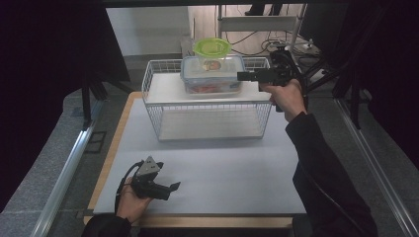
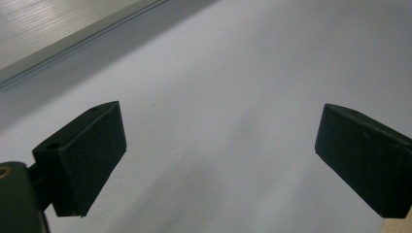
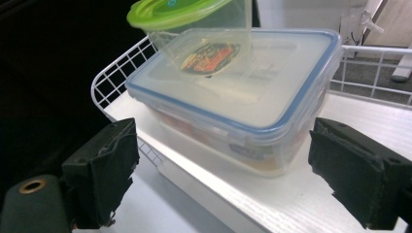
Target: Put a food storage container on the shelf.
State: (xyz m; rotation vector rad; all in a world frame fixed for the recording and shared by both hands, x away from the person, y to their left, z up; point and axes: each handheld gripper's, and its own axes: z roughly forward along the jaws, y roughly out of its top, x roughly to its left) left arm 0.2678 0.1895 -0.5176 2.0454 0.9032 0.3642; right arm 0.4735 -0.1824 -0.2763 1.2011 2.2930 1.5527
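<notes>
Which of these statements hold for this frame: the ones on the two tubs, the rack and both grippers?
1. A green-lidded tub stands on the blue-rimmed box. True.
2. The box sits on the rack's lower level. False: it sits on the top shelf.
3. The right gripper clamps the box. False: its jaws stand open, short of the box.
4. The left gripper is open over bare table. True.
</notes>
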